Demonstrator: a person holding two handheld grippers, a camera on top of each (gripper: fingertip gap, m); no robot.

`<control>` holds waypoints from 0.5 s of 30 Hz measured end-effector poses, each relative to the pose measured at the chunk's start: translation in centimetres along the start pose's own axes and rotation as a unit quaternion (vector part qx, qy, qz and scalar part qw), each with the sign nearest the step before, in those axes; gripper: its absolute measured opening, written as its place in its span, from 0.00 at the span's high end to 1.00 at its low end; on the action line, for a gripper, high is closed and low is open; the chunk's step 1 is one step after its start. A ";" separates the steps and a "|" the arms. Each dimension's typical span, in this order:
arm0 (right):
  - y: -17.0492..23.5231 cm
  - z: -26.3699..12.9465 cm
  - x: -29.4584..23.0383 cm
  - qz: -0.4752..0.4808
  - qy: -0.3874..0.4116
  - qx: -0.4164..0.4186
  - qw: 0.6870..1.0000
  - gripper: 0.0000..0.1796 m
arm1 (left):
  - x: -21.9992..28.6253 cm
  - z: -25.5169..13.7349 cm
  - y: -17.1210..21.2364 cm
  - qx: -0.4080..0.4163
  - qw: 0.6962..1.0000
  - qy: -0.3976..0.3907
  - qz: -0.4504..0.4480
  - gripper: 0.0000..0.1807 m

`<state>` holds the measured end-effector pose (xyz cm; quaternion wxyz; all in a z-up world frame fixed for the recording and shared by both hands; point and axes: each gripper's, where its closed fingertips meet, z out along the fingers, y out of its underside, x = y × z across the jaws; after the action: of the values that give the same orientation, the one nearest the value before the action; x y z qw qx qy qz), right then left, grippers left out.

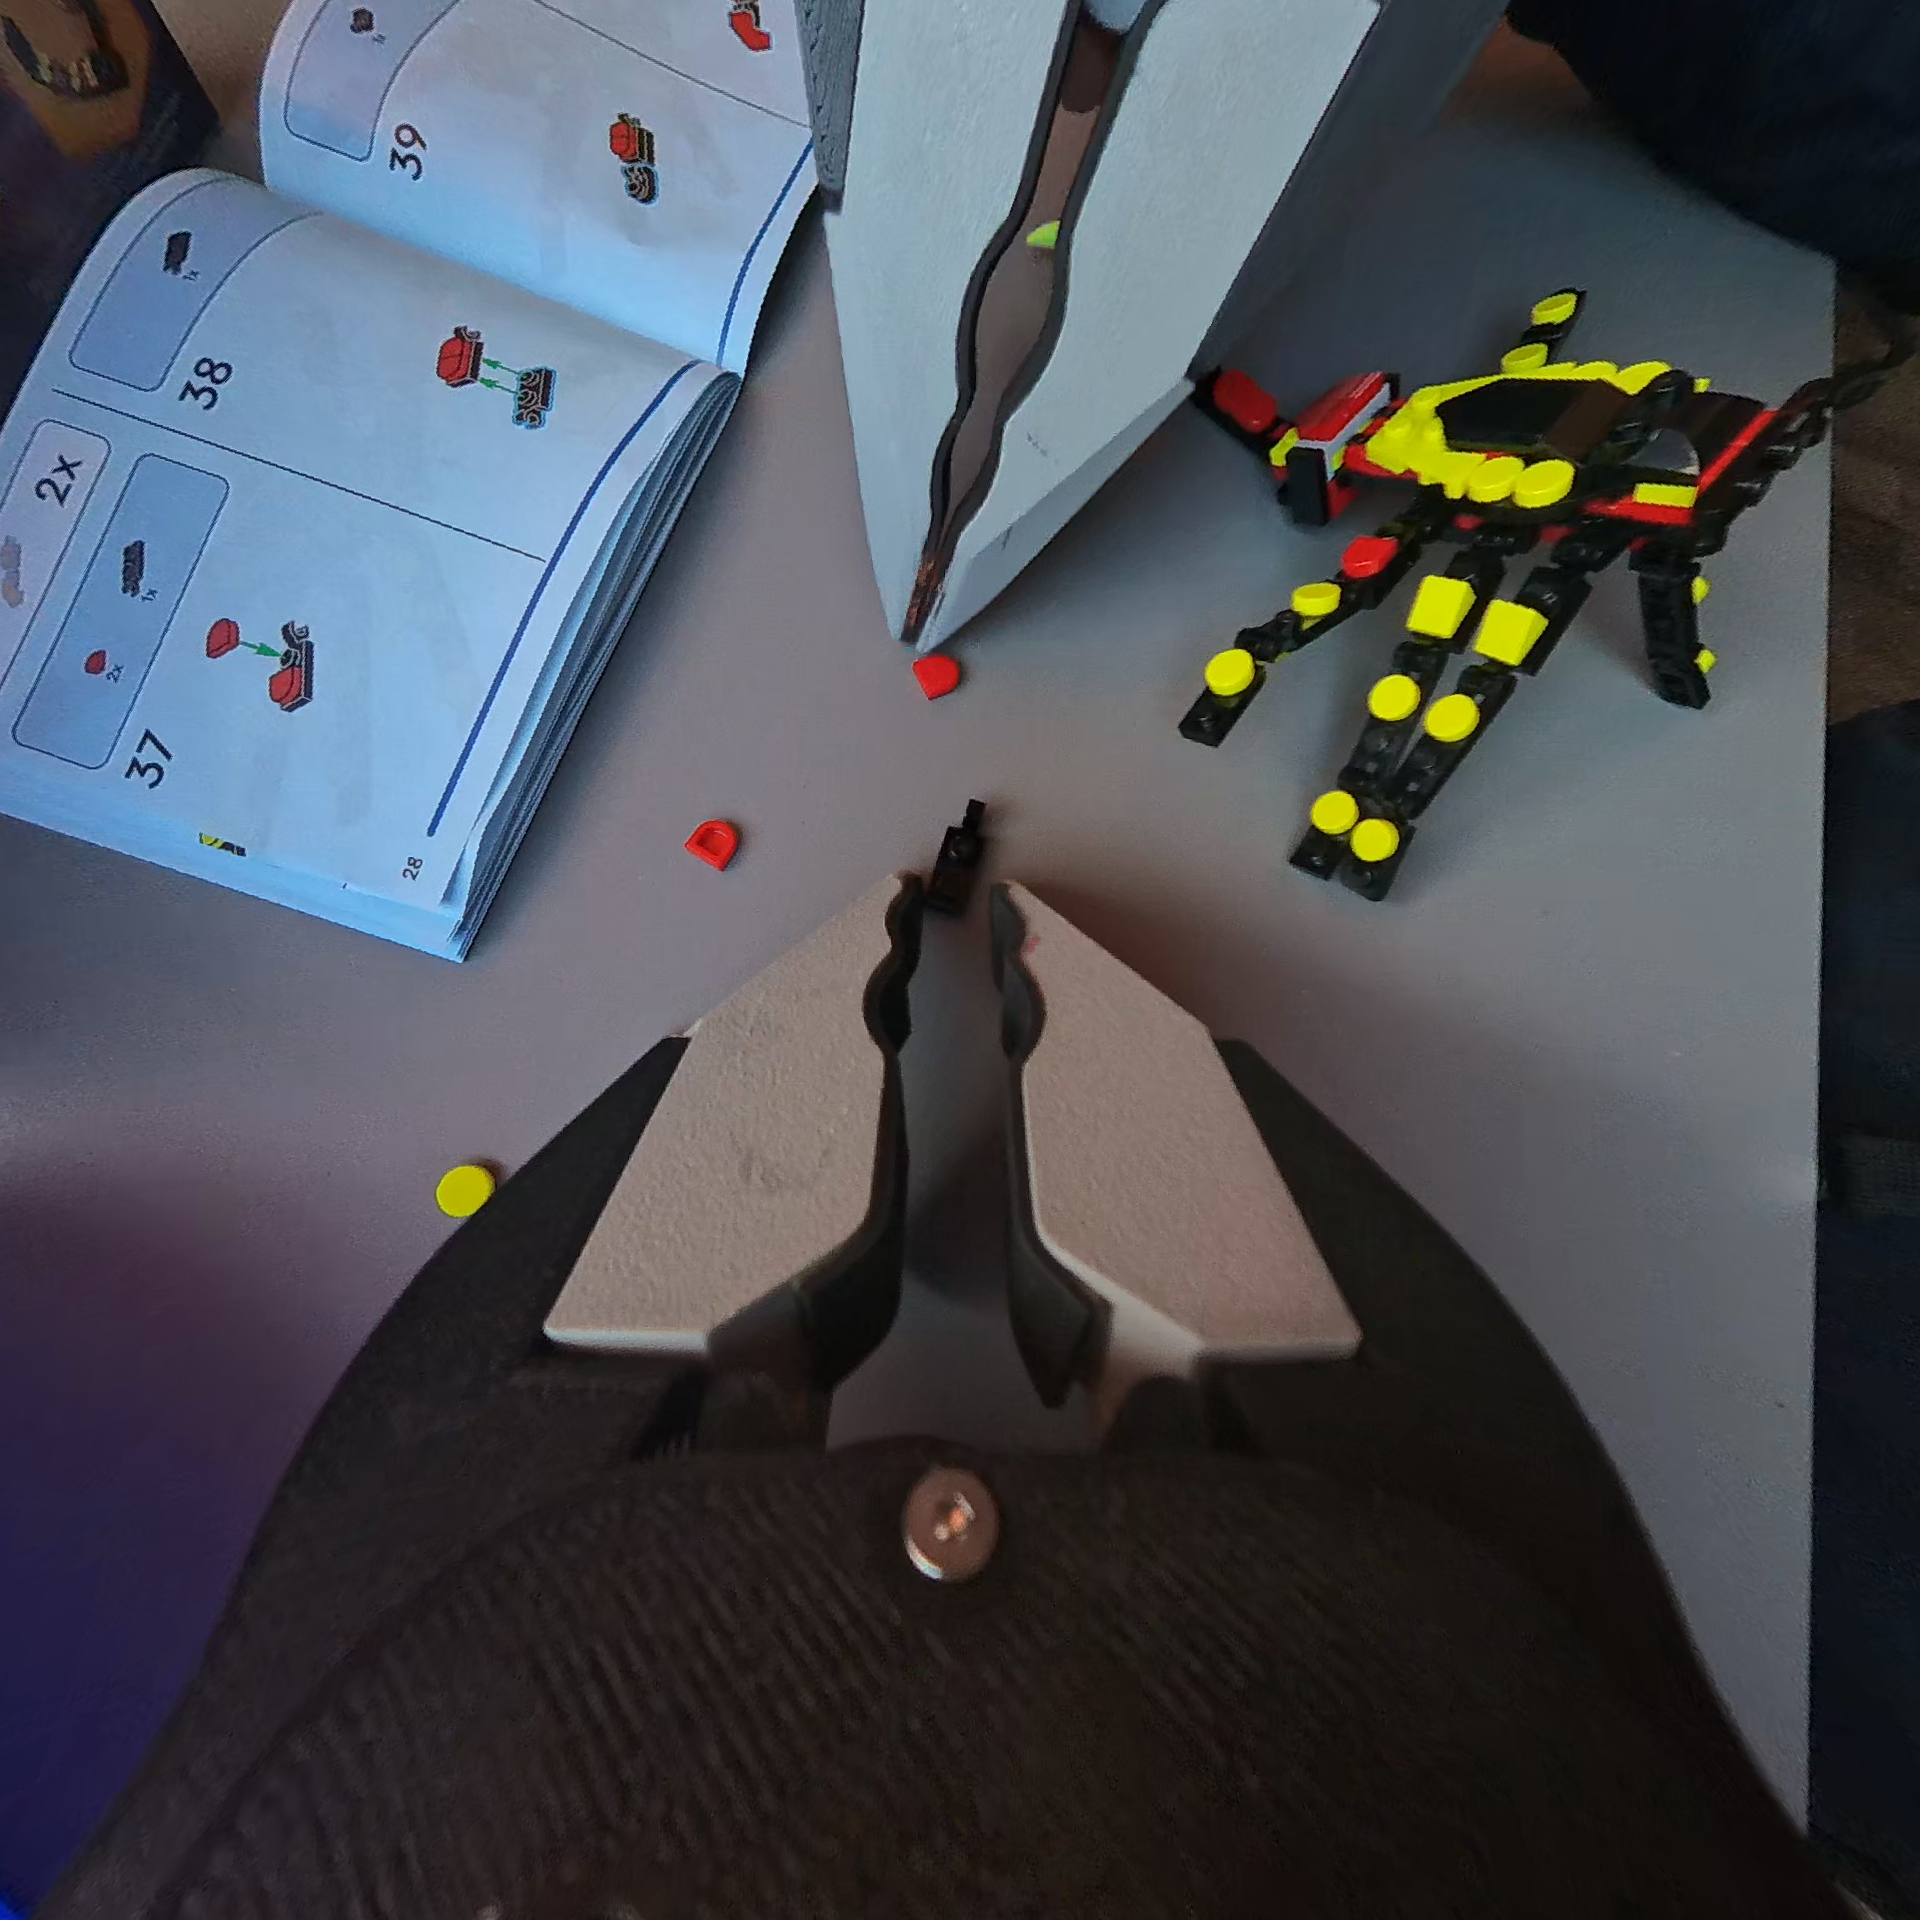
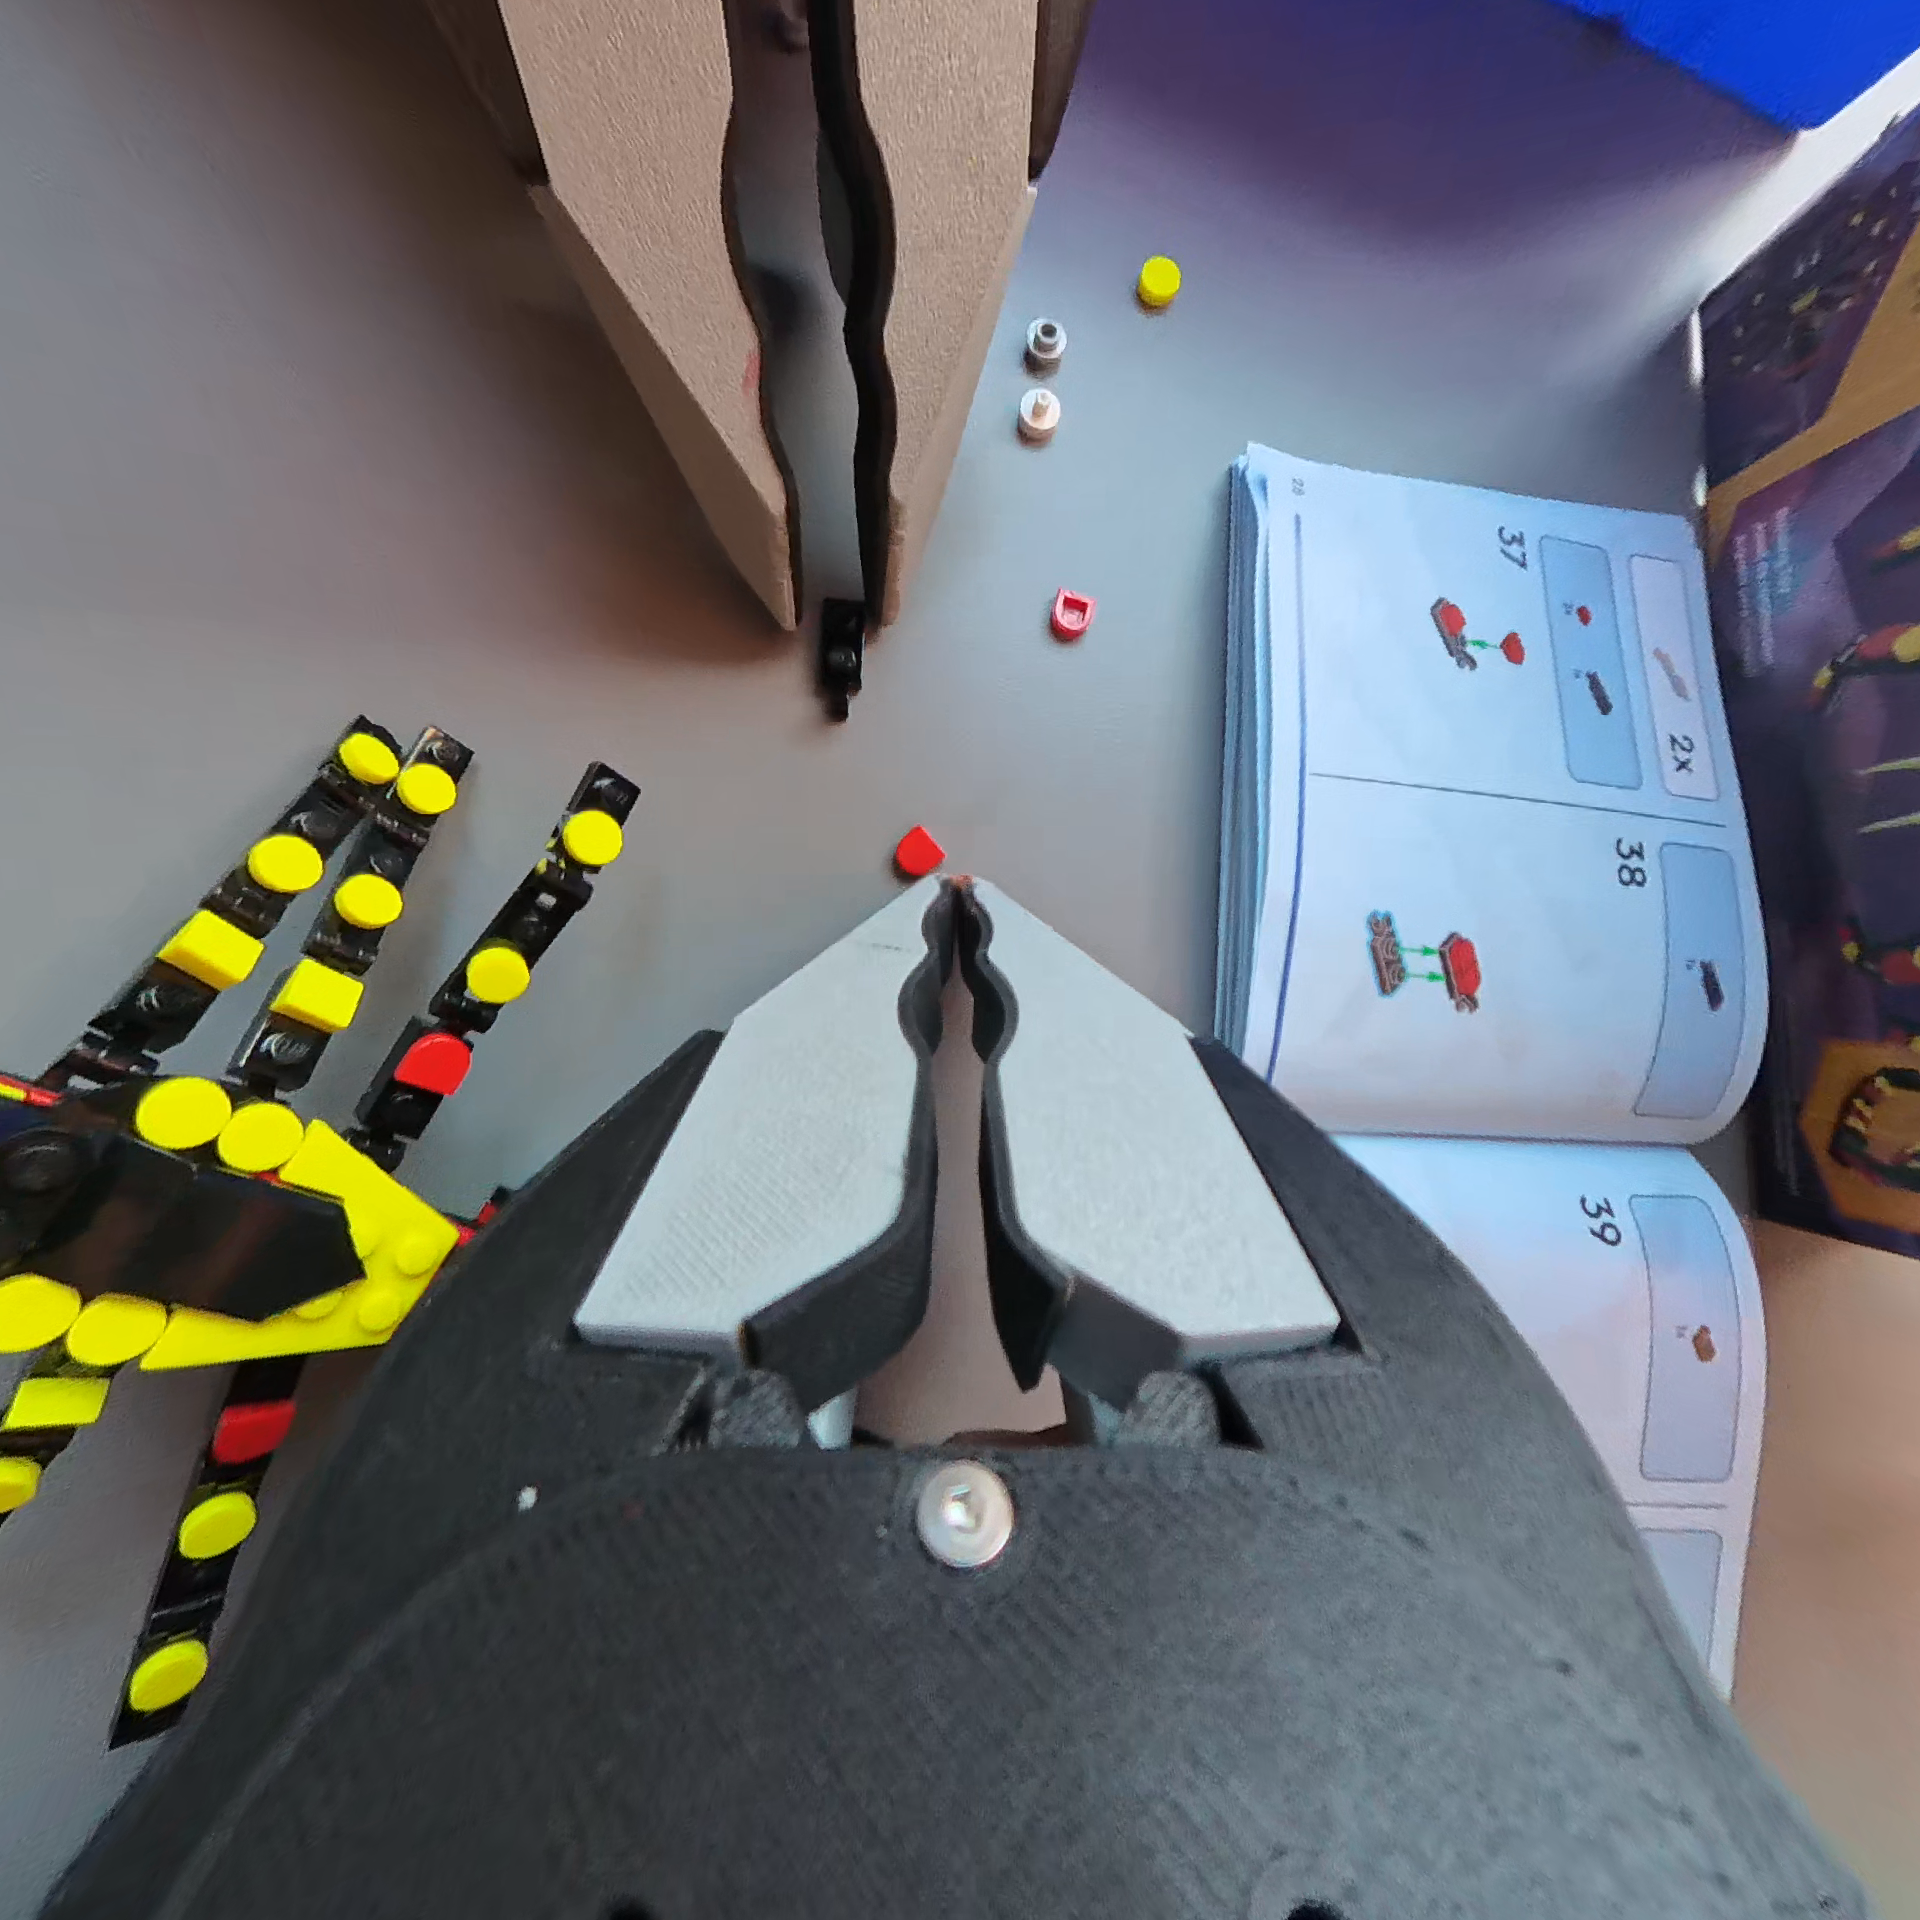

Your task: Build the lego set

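My left gripper [image 1: 958, 891] is shut on a small black lego piece [image 1: 956, 854] that pokes out past its tips, low over the grey table; it also shows in the right wrist view [image 2: 840, 649]. My right gripper [image 2: 956, 883] is shut, its tips down at the table right beside a small red rounded tile [image 2: 920, 852], which also shows in the left wrist view [image 1: 935, 675]. The two grippers face each other. A second red tile [image 1: 714, 844] lies upside down between them and the booklet. The black, yellow and red lego creature [image 1: 1507, 468] stands to one side.
An open instruction booklet [image 1: 312, 499] lies opposite the model. A loose yellow round tile [image 1: 464, 1190] and two small grey and beige round pieces [image 2: 1046, 343] lie on the table. The set's box [image 2: 1829, 727] stands beyond the booklet. The table edge [image 1: 1818, 935] runs just past the model. The grippers' ends are close to 5 cm from one another. Between my left fingertips and the loose yellow round tile [image 1: 464, 1190] there is roughly 9 cm. The right camera catches it too, in the right wrist view [image 2: 1157, 274].
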<state>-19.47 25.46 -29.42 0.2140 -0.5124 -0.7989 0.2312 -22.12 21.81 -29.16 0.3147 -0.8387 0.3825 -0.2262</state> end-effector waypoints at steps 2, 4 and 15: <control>-0.4 0.3 0.1 -0.004 0.003 0.009 1.000 1.00 | 0.0 0.0 0.0 0.000 1.000 0.000 -0.001 0.94; -1.2 0.8 0.1 -0.011 0.003 0.027 1.000 1.00 | 0.0 0.0 0.0 0.001 1.000 0.001 -0.003 0.95; -1.1 -0.8 -0.5 0.028 -0.019 0.047 0.998 1.00 | 0.0 0.0 0.0 -0.001 1.000 0.000 0.002 0.94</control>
<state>-19.64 24.77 -28.22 0.2162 -0.5195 -0.7764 0.2839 -22.14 21.78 -29.17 0.3146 -0.8383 0.3843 -0.2249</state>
